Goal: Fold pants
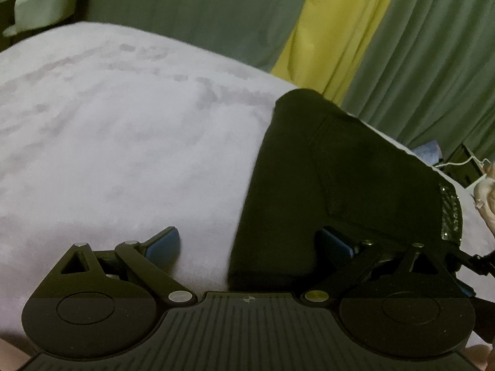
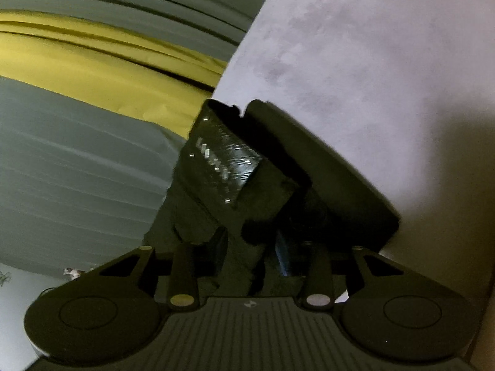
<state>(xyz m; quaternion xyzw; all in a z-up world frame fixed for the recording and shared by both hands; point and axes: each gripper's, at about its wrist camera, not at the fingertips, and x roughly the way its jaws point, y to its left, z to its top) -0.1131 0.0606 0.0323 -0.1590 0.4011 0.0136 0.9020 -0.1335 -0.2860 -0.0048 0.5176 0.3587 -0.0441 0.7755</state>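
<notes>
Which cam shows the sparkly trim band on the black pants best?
Right wrist: the sparkly trim band on the black pants sits near centre, studs visible. Left wrist shows only a sliver at the right edge.

Matt black cloth pants [image 1: 309,185] with a glittering sequinned band [image 2: 222,160] lie on a soft, napped lilac bed cover [image 1: 123,139].

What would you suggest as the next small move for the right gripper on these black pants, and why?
Probably close the right gripper fully on the black pants: dark fabric sits bunched between its fingers, though the grip looks unconfirmed. The left gripper stands open over the pants' edge on the lilac blanket, holding nothing.
</notes>
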